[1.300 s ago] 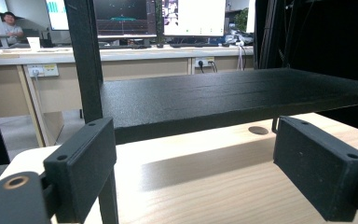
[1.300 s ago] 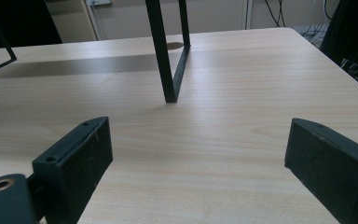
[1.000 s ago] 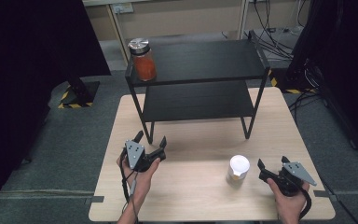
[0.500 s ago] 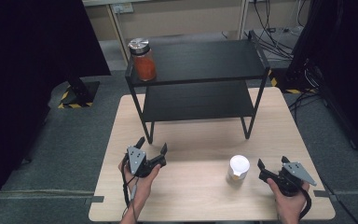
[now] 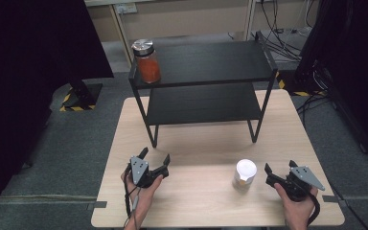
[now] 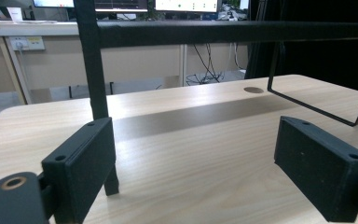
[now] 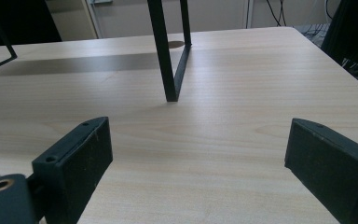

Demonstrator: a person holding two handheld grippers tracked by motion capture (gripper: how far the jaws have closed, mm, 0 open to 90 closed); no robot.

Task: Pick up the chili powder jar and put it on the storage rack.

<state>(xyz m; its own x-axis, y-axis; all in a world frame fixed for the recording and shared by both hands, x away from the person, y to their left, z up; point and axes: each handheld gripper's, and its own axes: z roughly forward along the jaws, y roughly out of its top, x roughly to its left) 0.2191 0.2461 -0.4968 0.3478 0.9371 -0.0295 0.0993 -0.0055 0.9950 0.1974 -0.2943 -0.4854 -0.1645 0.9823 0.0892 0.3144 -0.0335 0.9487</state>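
My left gripper (image 5: 156, 154) hovers open over the front left of the wooden table (image 5: 206, 139), empty, with its jaws facing the black shelf rack (image 5: 206, 62). In the left gripper view the left gripper (image 6: 200, 172) has the rack's front left leg (image 6: 95, 70) just past its left jaw. My right gripper (image 5: 279, 166) stands open and empty at the front right. A white-lidded jar (image 5: 245, 172) sits on the table just left of it. The right gripper (image 7: 196, 172) in its own view faces bare tabletop and the rack's right leg (image 7: 164, 56).
A glass jar of orange stuff with a metal lid (image 5: 147, 62) stands on the rack's top shelf at its left front corner. The lower shelf (image 5: 201, 103) is bare. Cables (image 5: 287, 28) lie on the floor behind the table.
The left gripper has drifted slightly back toward the table's front edge. The right gripper and the white-lidded jar have hardly moved.
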